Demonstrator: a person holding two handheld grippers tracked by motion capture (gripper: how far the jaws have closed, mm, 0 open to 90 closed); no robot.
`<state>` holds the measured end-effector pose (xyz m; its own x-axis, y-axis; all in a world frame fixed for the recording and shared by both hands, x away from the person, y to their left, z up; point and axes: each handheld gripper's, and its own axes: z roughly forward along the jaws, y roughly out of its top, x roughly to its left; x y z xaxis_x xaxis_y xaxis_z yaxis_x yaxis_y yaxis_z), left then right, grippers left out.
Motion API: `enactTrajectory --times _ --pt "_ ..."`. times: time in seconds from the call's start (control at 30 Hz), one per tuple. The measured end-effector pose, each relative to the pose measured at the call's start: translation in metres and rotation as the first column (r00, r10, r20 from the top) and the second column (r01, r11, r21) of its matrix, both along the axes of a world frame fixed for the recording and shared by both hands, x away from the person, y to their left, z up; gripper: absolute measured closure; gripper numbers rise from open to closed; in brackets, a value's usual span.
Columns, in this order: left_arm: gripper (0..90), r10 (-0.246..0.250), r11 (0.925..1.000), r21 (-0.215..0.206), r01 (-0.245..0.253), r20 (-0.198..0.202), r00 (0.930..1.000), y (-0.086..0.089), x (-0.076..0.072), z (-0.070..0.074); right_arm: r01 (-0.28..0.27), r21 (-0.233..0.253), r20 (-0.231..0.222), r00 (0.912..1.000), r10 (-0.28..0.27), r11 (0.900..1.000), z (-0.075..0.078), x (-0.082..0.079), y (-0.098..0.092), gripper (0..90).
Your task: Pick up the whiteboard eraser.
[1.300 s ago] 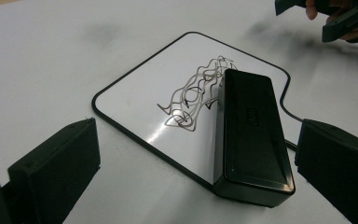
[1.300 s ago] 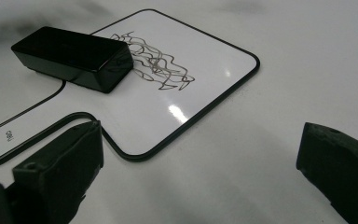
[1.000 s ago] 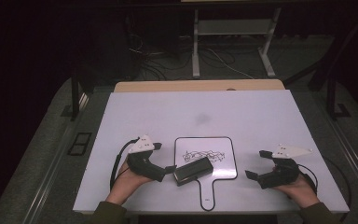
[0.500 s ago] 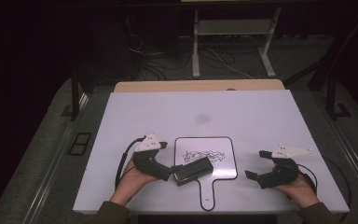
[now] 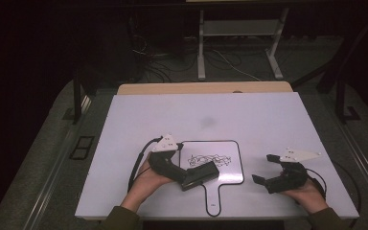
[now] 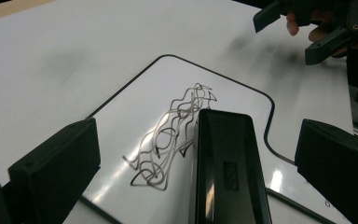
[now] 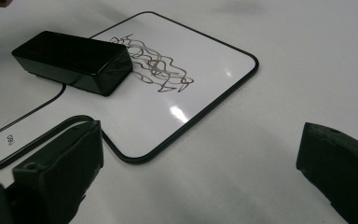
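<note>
the black eraser block [image 6: 227,172] lies on the small paddle-shaped whiteboard [image 5: 230,168], its far end touching the near edge of the scribble [image 6: 172,135]. the left hand-held gripper [image 6: 200,163] stands spread, one jaw on each side of the eraser, not pinching it. the right hand-held gripper [image 5: 268,170], also spread, waits to the right of the whiteboard on the counter [image 5: 268,120]. i think the unheld whiteboard may slide under wiping, leaving marks.

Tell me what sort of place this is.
Probably a lab or studio recording station, not a home: a plain white table under dark surroundings, loose cables on the floor behind, and a metal stand at the back.
</note>
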<state>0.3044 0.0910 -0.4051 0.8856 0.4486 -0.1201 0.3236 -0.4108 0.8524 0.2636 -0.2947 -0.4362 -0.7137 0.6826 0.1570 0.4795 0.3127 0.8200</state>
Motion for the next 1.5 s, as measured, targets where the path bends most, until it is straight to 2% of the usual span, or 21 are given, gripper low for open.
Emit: enactTrajectory --times 0.2,0.37,0.53,0.83,0.93,1.2,1.33,1.37,1.5 --pt "0.0 -0.021 0.9998 0.007 0.021 0.001 0.9998 -0.014 0.005 0.001 0.006 0.004 -0.003 1.0 -0.006 1.0 0.0 0.0 -0.001 0.0" --pt "0.0 -0.013 0.9999 0.009 0.013 -0.002 0.9999 -0.024 0.005 0.0 0.005 0.002 -0.003 1.0 -0.005 1.0 0.0 0.0 -0.001 0.0" --pt "0.0 -0.028 0.9993 0.027 0.028 -0.002 0.9996 -0.027 0.002 -0.004 0.002 0.0 -0.001 1.0 -0.002 1.0 0.0 -0.001 0.0 0.0" --pt "8.0 -0.056 0.9965 0.062 0.056 0.002 0.9984 -0.029 -0.001 -0.006 0.001 -0.01 0.0 1.0 -0.001 1.0 -0.001 -0.001 0.0 0.0" --pt "12.0 -0.068 0.9919 0.107 0.068 0.004 0.9976 -0.032 -0.003 -0.008 -0.002 -0.013 0.002 1.0 0.002 1.0 -0.001 -0.001 0.001 0.0" --pt "16.0 -0.081 0.9835 0.161 0.081 -0.007 0.9967 -0.035 -0.005 -0.011 0.002 -0.014 -0.002 1.0 -0.002 1.0 -0.002 -0.001 0.0 0.0" --pt "19.1 -0.093 0.9777 0.186 0.097 -0.029 0.9952 -0.036 -0.006 -0.012 0.0 -0.014 -0.002 1.0 0.0 1.0 -0.002 -0.001 0.001 0.0" --pt "19.9 -0.101 0.9717 0.211 0.106 -0.036 0.9943 -0.036 -0.005 -0.013 0.0 -0.016 -0.002 1.0 0.0 1.0 -0.002 -0.001 0.001 0.0" --pt "22.5 -0.098 0.9702 0.218 0.106 -0.05 0.9939 -0.038 -0.007 -0.014 -0.001 -0.017 -0.001 1.0 0.001 1.0 -0.002 -0.001 0.001 0.0"
